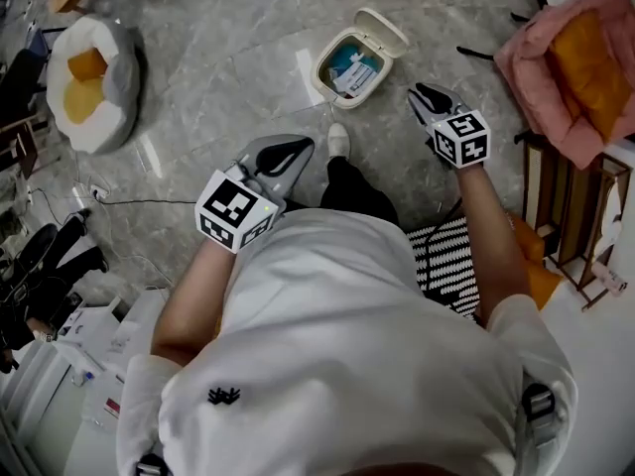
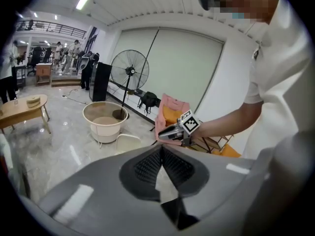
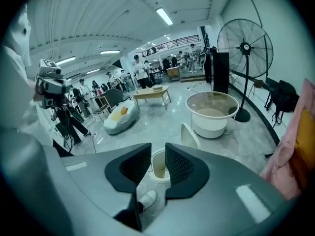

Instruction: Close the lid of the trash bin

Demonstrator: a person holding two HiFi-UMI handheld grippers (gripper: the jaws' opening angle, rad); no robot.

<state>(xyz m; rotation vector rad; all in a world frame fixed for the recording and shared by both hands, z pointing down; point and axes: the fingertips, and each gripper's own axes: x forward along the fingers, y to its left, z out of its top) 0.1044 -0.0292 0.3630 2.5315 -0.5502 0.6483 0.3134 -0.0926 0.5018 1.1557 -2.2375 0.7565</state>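
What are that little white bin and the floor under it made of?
The trash bin looks like cream plastic, smooth and satin: thin moulded walls, rounded corners, hinged lid. The floor seems polished marble or marble-look tile: grey veining, bright streaks of reflected light.

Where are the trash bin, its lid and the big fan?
trash bin (image 1: 320, 70): head view, on its white left rim.
lid (image 1: 385, 30): head view, on the middle of the raised lid.
fan (image 3: 244, 47): right gripper view, on its central hub.
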